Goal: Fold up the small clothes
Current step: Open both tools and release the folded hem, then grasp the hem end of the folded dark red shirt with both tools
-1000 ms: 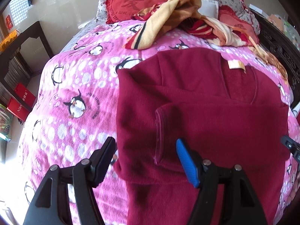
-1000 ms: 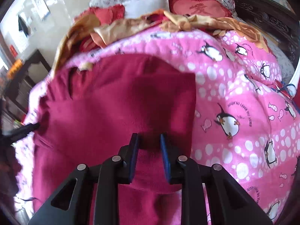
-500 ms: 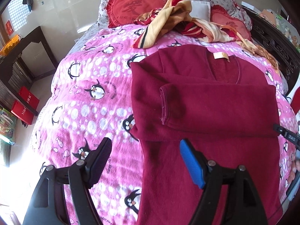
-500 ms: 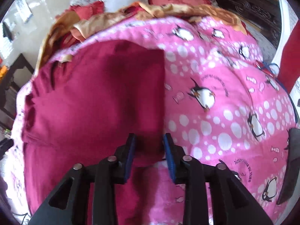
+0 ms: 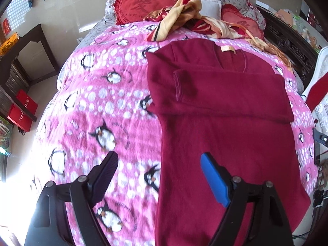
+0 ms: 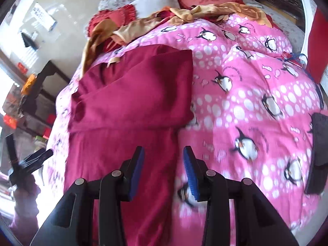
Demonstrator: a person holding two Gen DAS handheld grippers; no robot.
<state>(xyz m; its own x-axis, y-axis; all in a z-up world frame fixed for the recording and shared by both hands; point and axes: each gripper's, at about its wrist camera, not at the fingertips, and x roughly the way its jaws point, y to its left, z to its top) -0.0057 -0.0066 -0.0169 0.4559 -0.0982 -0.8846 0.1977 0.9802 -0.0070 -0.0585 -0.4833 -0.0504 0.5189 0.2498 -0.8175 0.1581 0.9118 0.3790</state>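
Right wrist view, left gripper (image 6: 37,160), dark red sweater (image 6: 131,102), penguin blanket (image 6: 256,102)

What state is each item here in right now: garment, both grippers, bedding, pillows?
Maroon fleece sweater: flat on the bed, both sleeves folded across the chest, hem not yet folded.
Left gripper: jaws wide open, just been opening, nothing held.
Right gripper: jaws open, just been opening, sweater edge below, not pinched.
Pink penguin blanket: spread out.
Striped yellow-red cloth: crumpled.
Red heart pillows: lying at the bed's head.
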